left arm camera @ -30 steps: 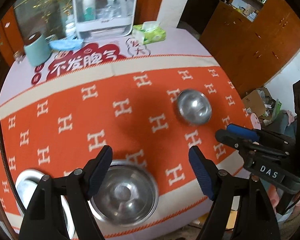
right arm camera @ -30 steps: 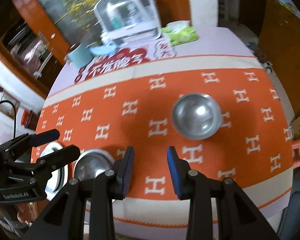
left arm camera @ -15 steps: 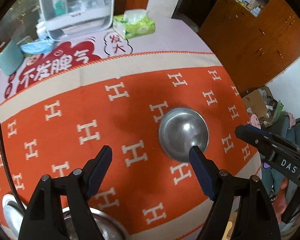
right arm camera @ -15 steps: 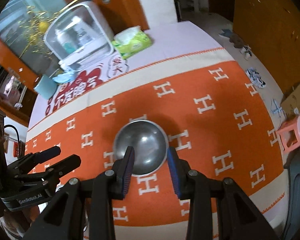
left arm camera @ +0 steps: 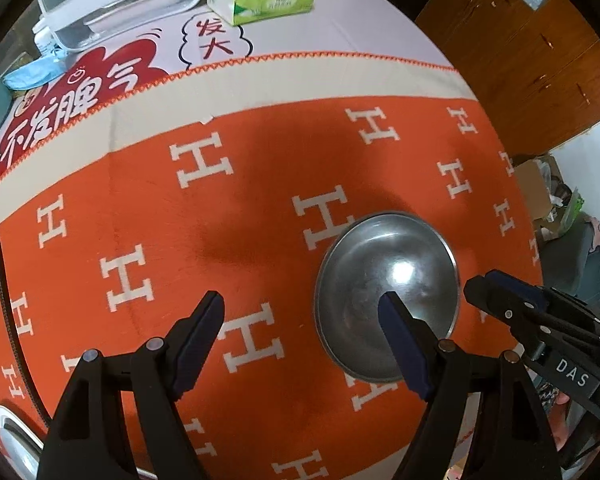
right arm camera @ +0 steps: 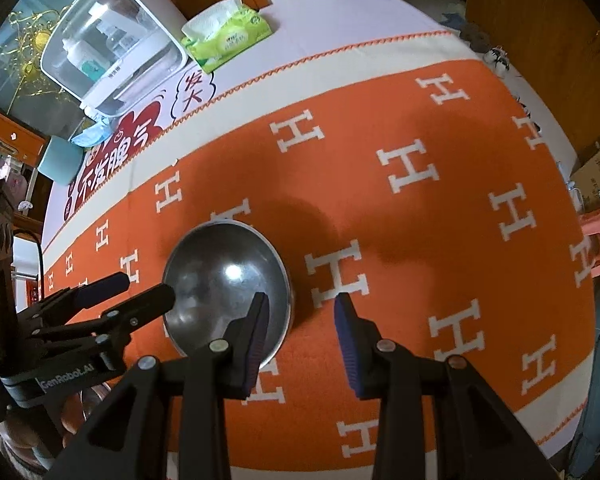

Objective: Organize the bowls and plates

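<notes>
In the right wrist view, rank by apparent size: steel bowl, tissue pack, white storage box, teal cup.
1. white storage box
2. steel bowl, close to the box, and nearer the camera, so unsure
3. tissue pack
4. teal cup

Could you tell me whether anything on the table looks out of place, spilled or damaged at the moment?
Nothing stands out. The steel bowl sits upright and empty on the orange cloth, with no spill or dent visible. Both grippers, left and right, are open beside it, and neither holds anything.

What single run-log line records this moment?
left gripper: open, beside bowl | right gripper: open, straddling rim | steel bowl: upright on orange cloth, ungrasped
</notes>
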A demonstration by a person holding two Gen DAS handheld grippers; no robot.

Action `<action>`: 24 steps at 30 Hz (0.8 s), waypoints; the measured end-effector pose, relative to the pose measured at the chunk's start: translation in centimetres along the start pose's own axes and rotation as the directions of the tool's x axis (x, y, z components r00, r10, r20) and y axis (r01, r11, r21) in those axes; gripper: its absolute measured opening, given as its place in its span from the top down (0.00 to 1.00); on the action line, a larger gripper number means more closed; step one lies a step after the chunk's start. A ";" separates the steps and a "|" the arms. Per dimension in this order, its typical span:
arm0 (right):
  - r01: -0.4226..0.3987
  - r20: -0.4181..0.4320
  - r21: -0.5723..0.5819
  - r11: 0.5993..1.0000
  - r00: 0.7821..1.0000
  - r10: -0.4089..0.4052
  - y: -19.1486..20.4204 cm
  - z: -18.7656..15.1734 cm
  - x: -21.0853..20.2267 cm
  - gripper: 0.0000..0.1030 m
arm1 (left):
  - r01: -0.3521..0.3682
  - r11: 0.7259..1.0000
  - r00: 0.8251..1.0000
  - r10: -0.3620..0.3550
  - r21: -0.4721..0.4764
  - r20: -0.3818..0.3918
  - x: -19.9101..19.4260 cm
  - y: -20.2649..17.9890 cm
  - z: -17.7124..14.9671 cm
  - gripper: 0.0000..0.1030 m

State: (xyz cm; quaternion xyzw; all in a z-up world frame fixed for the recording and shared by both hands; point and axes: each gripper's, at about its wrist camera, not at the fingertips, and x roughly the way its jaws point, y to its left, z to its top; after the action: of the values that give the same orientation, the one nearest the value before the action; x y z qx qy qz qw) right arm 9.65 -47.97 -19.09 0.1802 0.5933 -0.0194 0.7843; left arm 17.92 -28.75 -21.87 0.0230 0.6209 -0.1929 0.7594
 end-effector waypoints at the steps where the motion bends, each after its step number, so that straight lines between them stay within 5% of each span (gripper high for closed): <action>1: -0.006 -0.008 -0.002 1.000 1.000 0.006 0.0 0.1 0.4 0.67 | -0.003 1.000 1.000 0.003 0.003 -0.006 0.4 0.0 0.1 0.24; 9: -0.025 -0.054 -0.033 0.999 0.998 0.023 0.5 0.2 2.2 0.67 | -0.011 1.000 0.999 0.012 0.026 -0.037 2.3 -0.2 0.2 0.31; 11: -0.024 -0.058 -0.036 0.999 0.998 0.021 0.5 0.2 2.4 0.71 | -0.002 1.000 0.999 0.003 0.031 -0.046 2.6 -0.3 0.3 0.47; 13: -0.029 -0.075 -0.037 0.999 0.997 0.026 0.5 0.2 2.8 0.87 | 0.007 0.999 0.998 -0.004 0.032 -0.065 3.1 -0.4 0.4 0.63; 17: -0.036 -0.078 -0.036 0.999 0.996 0.033 0.4 0.2 3.1 0.92 | 0.040 0.999 0.994 -0.037 0.030 -0.104 3.9 -0.7 0.1 0.91; 24: -0.030 -0.059 -0.040 0.999 0.998 0.028 0.7 0.3 2.5 0.93 | 0.042 0.998 0.996 -0.038 0.042 -0.083 3.3 -1.4 -0.4 0.93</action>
State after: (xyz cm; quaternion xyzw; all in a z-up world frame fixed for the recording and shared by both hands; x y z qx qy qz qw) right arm 10.87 -46.92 -21.21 0.1730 0.6137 0.0096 0.7703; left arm 17.57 -30.77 -24.80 0.0349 0.6476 -0.2203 0.7286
